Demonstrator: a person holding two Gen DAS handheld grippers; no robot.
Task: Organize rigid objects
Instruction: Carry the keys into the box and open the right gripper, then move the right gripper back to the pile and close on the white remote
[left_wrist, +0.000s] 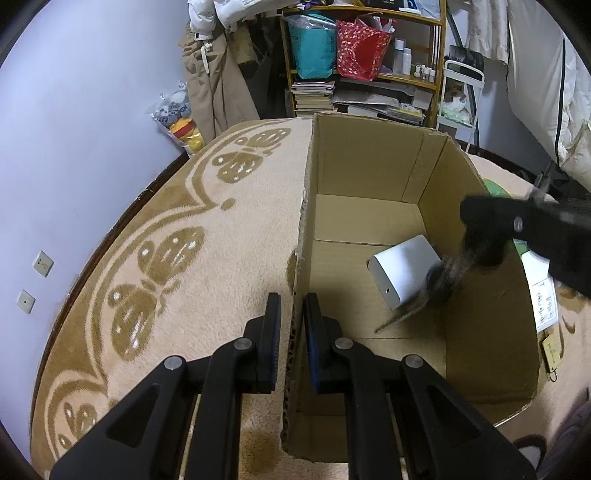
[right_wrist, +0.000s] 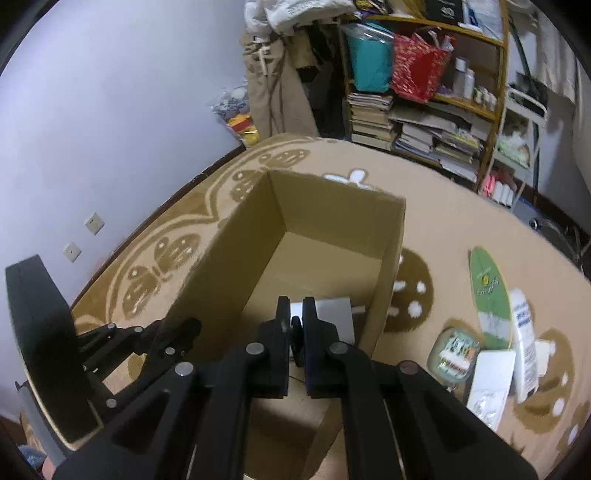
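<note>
An open cardboard box (left_wrist: 369, 162) stands on the patterned rug. My left gripper (left_wrist: 292, 306) is shut on the box's near left wall. A white rounded device (left_wrist: 402, 269) lies on the box floor. My right gripper (right_wrist: 295, 308) is over the box, shut on a small dark object (right_wrist: 296, 338); in the left wrist view that object (left_wrist: 439, 284) is a motion-blurred dark shape beside the white device (right_wrist: 332, 312). The left gripper also shows at the left of the right wrist view (right_wrist: 184, 334).
On the rug right of the box (right_wrist: 332, 229) lie a green oval card (right_wrist: 487, 291), a round tin (right_wrist: 454, 354), a white packet (right_wrist: 489, 384) and a white tube (right_wrist: 524, 332). A cluttered shelf (left_wrist: 365, 62) and hanging clothes (left_wrist: 214, 81) stand behind.
</note>
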